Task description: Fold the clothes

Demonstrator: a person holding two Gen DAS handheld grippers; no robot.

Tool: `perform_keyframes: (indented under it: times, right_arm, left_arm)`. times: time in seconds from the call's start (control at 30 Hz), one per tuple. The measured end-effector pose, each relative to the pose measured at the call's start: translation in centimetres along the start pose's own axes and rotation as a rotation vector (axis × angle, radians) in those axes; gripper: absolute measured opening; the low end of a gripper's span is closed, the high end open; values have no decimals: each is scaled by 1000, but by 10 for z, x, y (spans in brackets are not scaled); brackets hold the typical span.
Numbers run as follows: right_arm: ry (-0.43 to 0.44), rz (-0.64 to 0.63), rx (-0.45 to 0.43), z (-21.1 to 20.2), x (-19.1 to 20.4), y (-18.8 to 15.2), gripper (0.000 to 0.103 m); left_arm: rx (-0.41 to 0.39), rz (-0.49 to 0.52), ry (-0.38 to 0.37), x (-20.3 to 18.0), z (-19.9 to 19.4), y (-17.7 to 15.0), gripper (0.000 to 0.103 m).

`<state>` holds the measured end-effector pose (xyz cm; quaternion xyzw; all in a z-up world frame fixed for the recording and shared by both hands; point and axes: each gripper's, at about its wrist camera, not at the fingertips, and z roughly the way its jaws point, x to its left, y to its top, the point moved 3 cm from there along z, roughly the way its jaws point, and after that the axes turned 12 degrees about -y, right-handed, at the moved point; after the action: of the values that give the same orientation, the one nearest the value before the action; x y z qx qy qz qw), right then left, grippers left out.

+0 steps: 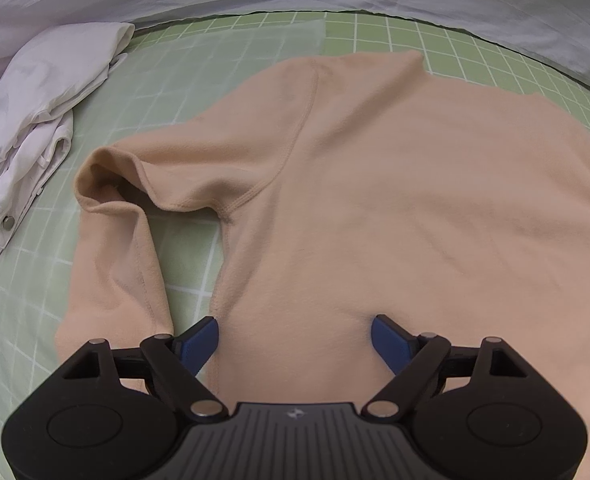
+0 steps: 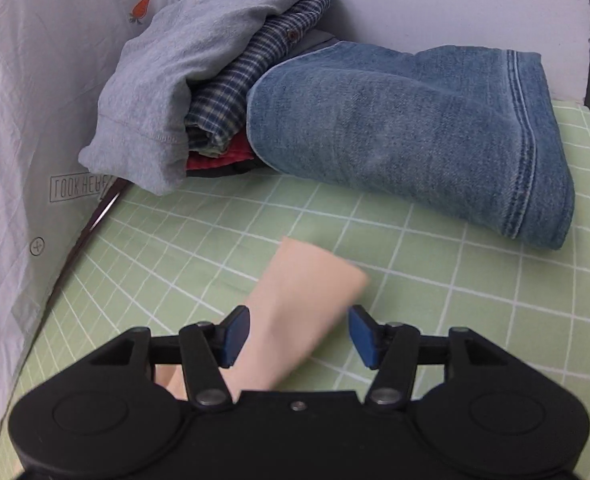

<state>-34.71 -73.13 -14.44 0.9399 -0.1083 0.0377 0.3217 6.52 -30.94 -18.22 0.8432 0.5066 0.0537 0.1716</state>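
Left tool (image 1: 295, 338) gapes over the peach top's (image 1: 375, 200) hem; right tool (image 2: 299, 334) open astride its sleeve (image 2: 307, 288).

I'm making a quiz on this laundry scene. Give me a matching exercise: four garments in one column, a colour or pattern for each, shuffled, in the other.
Things:
1. sweater
2. jacket
3. jeans
4. shirt

Descriptions:
A. blue denim
B. peach
C. blue checked
D. white

Pairs: 1-B, 2-D, 3-A, 4-C
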Motion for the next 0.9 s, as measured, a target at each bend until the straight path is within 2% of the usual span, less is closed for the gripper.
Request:
perform_keyframes:
  times: [0.07,0.2,0.43,0.53,0.67,0.8,0.87,0.9]
  right_arm:
    - [-29,-42,-33,-4,4,1,56]
    - [-12,-144,-55,-4,24,1,59]
    - [44,-164,62,24,64,-11,74]
    - [14,-171,82,31,78,-15,81]
    - [-17,-163,84,35,89,-14,84]
    - [-54,-230,59,37,99,-20,82]
    - [-80,-283,40,35,103,-24,70]
    - [-80,-292,34,34,104,-24,58]
  left_arm:
    - [3,-3,-1,0,0,0,86]
    - [5,3,8,-1,0,1,86]
    - [7,2,24,-2,1,0,91]
    - [7,-11,28,0,2,0,94]
    - [5,-5,56,1,4,0,101]
    - [3,-10,56,4,5,0,103]
    - [3,-16,51,5,5,0,103]
    - [3,-19,49,5,6,0,103]
